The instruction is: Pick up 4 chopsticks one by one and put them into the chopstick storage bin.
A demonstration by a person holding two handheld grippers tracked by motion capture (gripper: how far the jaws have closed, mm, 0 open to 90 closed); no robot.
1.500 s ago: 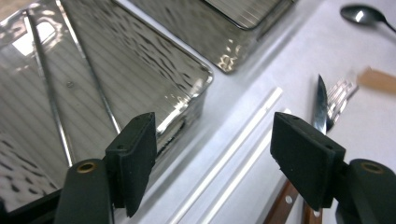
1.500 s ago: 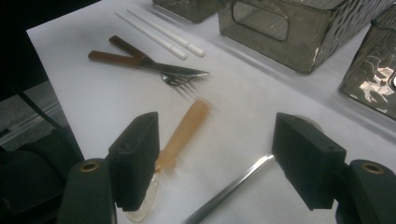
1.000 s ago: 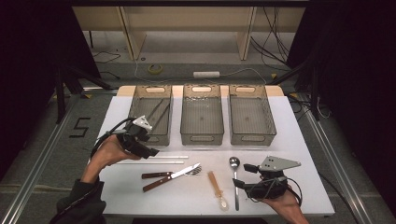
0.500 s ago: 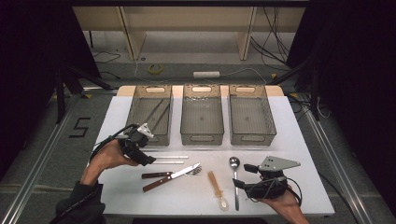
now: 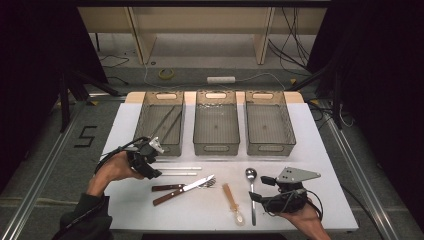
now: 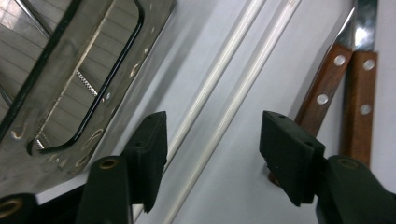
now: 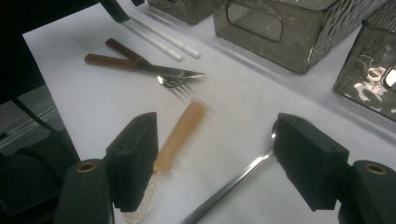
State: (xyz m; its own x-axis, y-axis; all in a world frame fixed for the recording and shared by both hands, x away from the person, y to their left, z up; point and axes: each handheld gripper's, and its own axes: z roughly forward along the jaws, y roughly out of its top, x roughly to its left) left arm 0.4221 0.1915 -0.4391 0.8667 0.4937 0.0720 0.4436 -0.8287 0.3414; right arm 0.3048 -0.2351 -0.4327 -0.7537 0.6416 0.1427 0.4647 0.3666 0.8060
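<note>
The left gripper (image 6: 210,144) is down over the pair of white chopsticks (image 6: 224,107), which lie side by side on the table (image 5: 320,150) just in front of the left-hand bin (image 5: 161,122) — its jaws have just been closing, straddling both sticks without yet touching them. The right gripper (image 7: 215,158) rests near the table's front right corner, jaws wide and empty, with the steel spoon (image 7: 229,186) and the amber-handled spoon (image 7: 180,133) lying between them on the surface.

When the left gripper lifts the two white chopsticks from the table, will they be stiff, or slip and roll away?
The white chopsticks look thin, straight and rigid, so probably stiff and light. Their smooth surface and slim shape suggest they may slip between the left gripper fingers or roll. Lying side by side, one could escape if they are pinched unevenly.
</note>
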